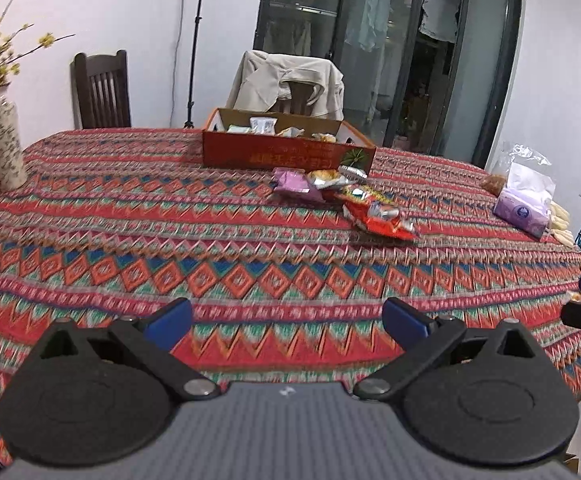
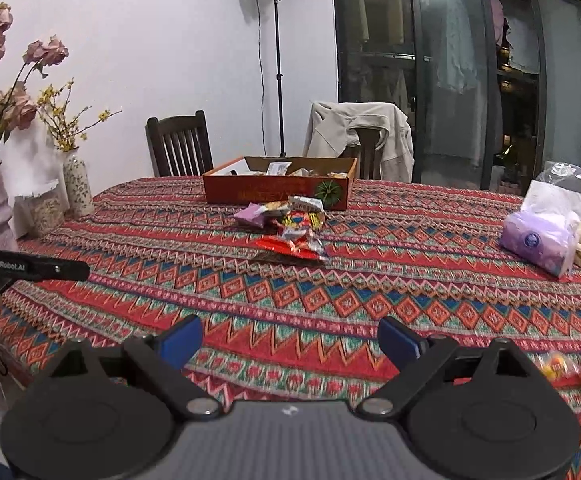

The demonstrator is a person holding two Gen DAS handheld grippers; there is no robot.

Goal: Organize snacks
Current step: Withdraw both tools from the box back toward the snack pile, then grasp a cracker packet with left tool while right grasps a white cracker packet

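Note:
A red cardboard box [image 1: 286,152] [image 2: 278,192] stands at the far side of the table and holds several snack packets. A small pile of loose snacks lies in front of it: a purple packet [image 1: 292,184] [image 2: 250,216], a bread packet [image 1: 324,178] and a red packet [image 1: 382,220] [image 2: 290,246]. My left gripper [image 1: 286,320] is open and empty, low over the near tablecloth, well short of the pile. My right gripper [image 2: 288,340] is open and empty, also near the front edge.
The patterned tablecloth [image 1: 170,240] covers the table. A purple tissue pack [image 1: 524,204] [image 2: 538,240] lies at the right. Vases with flowers [image 1: 4,144] [image 2: 76,188] stand at the left. Chairs [image 2: 178,146] and a light stand [image 2: 278,80] are behind the table.

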